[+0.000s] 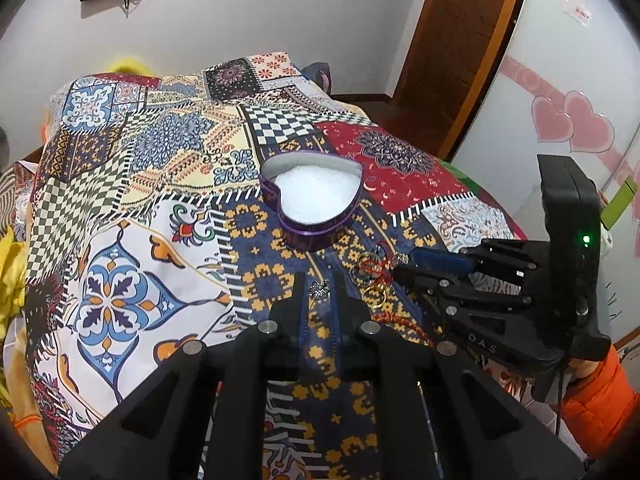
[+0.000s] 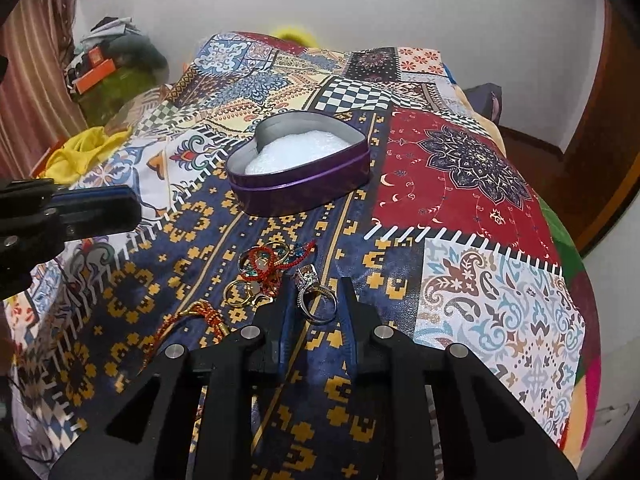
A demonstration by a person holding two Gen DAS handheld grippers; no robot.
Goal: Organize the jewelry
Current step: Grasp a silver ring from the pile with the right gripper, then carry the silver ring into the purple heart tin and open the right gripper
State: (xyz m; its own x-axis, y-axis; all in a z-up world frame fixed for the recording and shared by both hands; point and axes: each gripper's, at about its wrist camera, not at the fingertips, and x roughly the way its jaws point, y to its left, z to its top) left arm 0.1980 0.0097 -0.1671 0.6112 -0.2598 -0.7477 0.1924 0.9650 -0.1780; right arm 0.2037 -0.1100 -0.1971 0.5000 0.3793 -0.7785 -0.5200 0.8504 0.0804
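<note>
Silver metal, a small flower-shaped charm [image 1: 319, 290] sits pinched between the nearly closed fingers of the left gripper [image 1: 318, 286], lifted off the cloth. Right gripper [image 2: 316, 300] straddles a silver ring with a jewelled top [image 2: 314, 294] lying on the patchwork bedspread [image 2: 460, 208]; jaws slightly apart, pads not pressing it, its long axis running away from the camera. Just left, a tangled heap of gold rings and red cord [image 2: 266, 266]. Beyond, a purple heart-shaped tin [image 2: 298, 182], lidless, white padding inside.
</note>
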